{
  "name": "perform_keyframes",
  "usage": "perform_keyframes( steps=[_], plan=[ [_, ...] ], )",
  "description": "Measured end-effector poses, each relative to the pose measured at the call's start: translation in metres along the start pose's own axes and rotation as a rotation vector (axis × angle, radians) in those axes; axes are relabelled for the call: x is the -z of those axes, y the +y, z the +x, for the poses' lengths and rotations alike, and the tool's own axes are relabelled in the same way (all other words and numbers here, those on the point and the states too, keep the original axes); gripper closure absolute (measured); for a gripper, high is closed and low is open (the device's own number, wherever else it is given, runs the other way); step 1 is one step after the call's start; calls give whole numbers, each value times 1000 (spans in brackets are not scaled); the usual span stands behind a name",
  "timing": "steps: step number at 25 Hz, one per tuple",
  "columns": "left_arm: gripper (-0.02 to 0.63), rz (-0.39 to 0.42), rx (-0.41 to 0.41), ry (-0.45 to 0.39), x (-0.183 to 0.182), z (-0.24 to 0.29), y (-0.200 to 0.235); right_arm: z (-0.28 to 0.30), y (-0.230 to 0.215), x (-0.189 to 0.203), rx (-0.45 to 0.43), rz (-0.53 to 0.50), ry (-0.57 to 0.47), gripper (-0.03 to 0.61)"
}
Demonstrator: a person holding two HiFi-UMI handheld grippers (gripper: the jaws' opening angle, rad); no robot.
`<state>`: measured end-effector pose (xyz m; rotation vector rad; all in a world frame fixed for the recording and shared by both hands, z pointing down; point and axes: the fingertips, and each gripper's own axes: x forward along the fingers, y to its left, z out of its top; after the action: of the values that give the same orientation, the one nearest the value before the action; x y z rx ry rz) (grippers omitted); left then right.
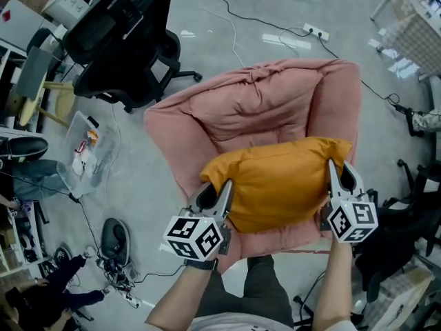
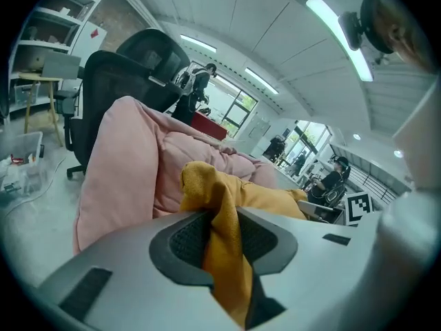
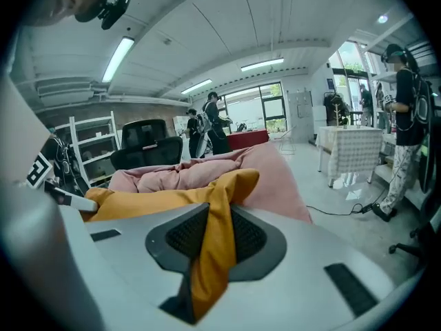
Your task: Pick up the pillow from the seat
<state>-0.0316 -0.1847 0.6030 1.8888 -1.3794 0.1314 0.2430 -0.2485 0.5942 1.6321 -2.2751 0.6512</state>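
Note:
An orange pillow [image 1: 275, 181] lies across the front of a pink padded seat [image 1: 269, 95]. My left gripper [image 1: 218, 187] is at the pillow's left corner and my right gripper [image 1: 337, 168] at its right corner. In the left gripper view the jaws pinch a fold of the orange pillow [image 2: 227, 240], with the pink seat [image 2: 124, 164] behind it. In the right gripper view the other corner of the pillow [image 3: 213, 243] is clamped between the pads, and the rest of it stretches left towards the left gripper. Both grippers are shut on fabric.
A black office chair [image 1: 124, 40] stands left of the seat, with a clear plastic box [image 1: 86, 157] on the floor below it. Cables and a power strip [image 1: 315, 31] lie on the floor behind. A person [image 3: 406, 116] stands at the right beside a white table [image 3: 348, 150].

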Motion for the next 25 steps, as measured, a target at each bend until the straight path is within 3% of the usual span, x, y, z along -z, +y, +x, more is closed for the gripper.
perform_keyframes(
  steps=[5,11,25],
  plan=[
    [506,84,85,1,-8,-35,-29,-55,9,-15,77,21,-78,492],
    [508,185,198,-30,-43,-73,-75,-130,21,-55,164,48,-206,494],
    [508,379,365,-302,-205,-177,-176,-263,92,-205,240,-29,-463,494]
  ],
)
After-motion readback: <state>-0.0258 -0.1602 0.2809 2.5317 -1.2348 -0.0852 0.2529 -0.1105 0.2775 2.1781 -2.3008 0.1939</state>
